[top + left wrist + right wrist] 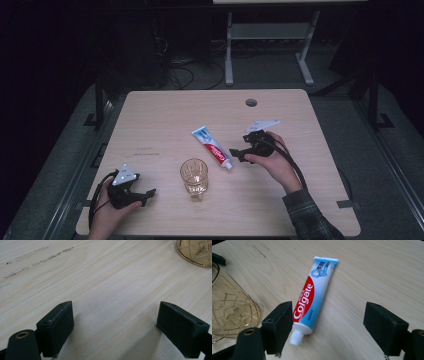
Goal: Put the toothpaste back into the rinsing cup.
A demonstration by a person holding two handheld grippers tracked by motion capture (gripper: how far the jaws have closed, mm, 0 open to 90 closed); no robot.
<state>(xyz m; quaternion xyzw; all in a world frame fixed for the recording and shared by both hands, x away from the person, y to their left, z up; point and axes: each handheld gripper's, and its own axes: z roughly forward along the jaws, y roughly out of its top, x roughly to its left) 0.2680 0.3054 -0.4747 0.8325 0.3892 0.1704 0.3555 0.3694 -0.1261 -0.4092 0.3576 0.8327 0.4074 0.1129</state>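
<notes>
A Colgate toothpaste tube point(212, 147) lies flat mid-table, its white cap toward the person. An amber patterned glass point(194, 177) stands upright in front of it. My right gripper point(237, 154) is open just right of the tube's cap; in its own view the tube point(314, 297) lies by the left jaw, cap end nearest, and the glass point(230, 312) sits at the left. My left gripper point(150, 193) rests open near the table's front left; in its view there is bare wood between the jaws point(115, 322) and the glass base point(196, 252) at the top right.
The light wooden table point(165, 115) has a round cable hole point(251, 102) near its far edge and faint marks point(37, 257) on its left part. Beyond it are a white desk frame point(270, 40) and cables on a dark floor.
</notes>
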